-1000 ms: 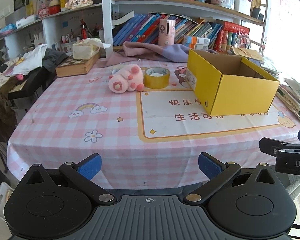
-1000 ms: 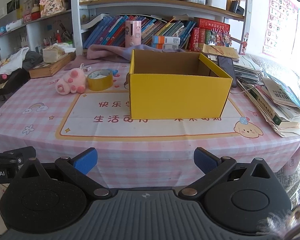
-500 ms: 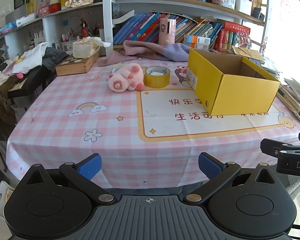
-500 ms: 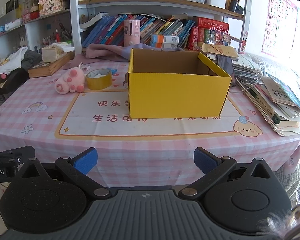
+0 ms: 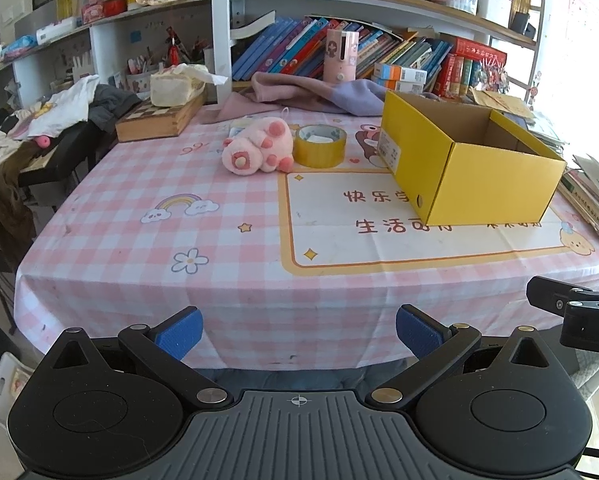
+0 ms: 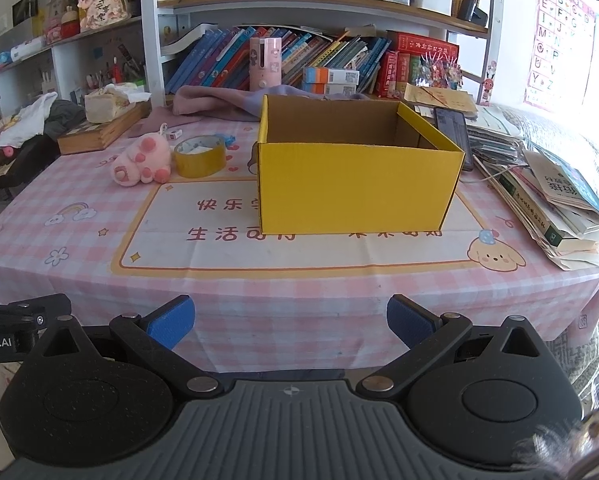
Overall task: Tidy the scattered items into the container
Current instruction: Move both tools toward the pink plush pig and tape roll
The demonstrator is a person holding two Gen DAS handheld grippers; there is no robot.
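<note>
Both the left gripper [image 5: 297, 330] and right gripper [image 6: 290, 322] hang off the bench's [image 5: 227, 240] near edge, jaws wide apart and empty, presumably pre-approach; pink plush toy [image 5: 257, 148] touching yellow tape roll [image 5: 319, 145] lies left of the open yellow cardboard box [image 6: 357, 184], whose side label is unreadable; mat text reads "快乐" and "生活".

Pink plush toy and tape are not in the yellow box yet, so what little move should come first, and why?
Probably reach the left gripper forward toward the pink plush toy. Both grippers are open and empty, short of the table edge; the toy lies left of the yellow box, on the left gripper's side, beside the tape roll.
</note>
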